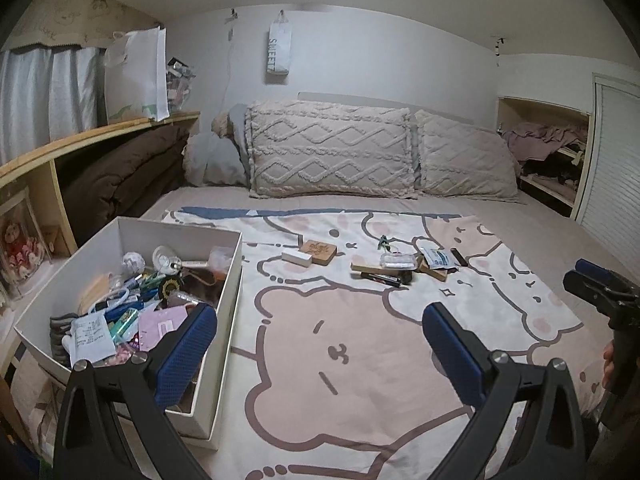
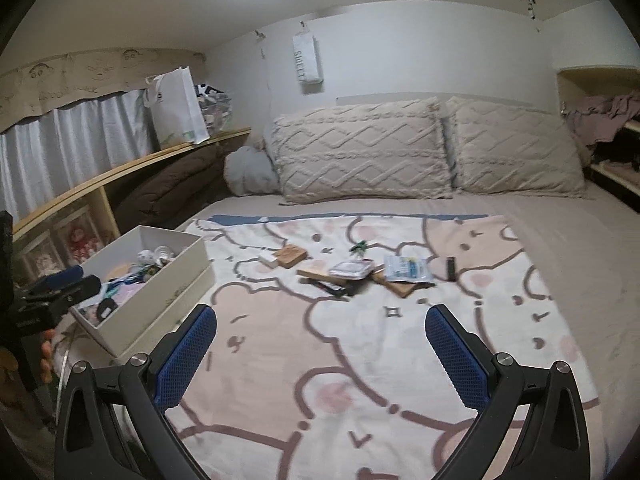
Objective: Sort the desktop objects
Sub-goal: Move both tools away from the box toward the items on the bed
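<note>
Blue textured pads are seen on both tools, and both are spread wide with nothing held between the fingers. The left gripper (image 1: 320, 344) is held above the blanket (image 1: 360, 360), its left finger overlapping the near corner of the white box (image 1: 208, 360) in its own view; whether it touches the box cannot be told. The right gripper (image 2: 320, 344) is likewise held over the blanket, touching nothing, and is also glimpsed at the right edge of the left wrist view. The white box is placed at the left side of the bed and is filled with a jumble of small items, among them a printed receipt (image 1: 90, 338) and a pink packet (image 1: 168, 320). The objects yet unsorted are scattered in a loose group near the middle of the blanket, well apart from both tools: a small white block (image 1: 296, 258) touching a brown wooden tile (image 1: 318, 251), a clear plastic case (image 1: 397, 260) resting on a wooden strip, a dark pen (image 1: 382, 279) just in front of it, a blue-and-white sachet (image 1: 439, 258), a small black stick (image 1: 458, 257) and a green sprig (image 1: 383, 241). Two cream pillows (image 1: 332, 152) are propped at the head of the bed.
</note>
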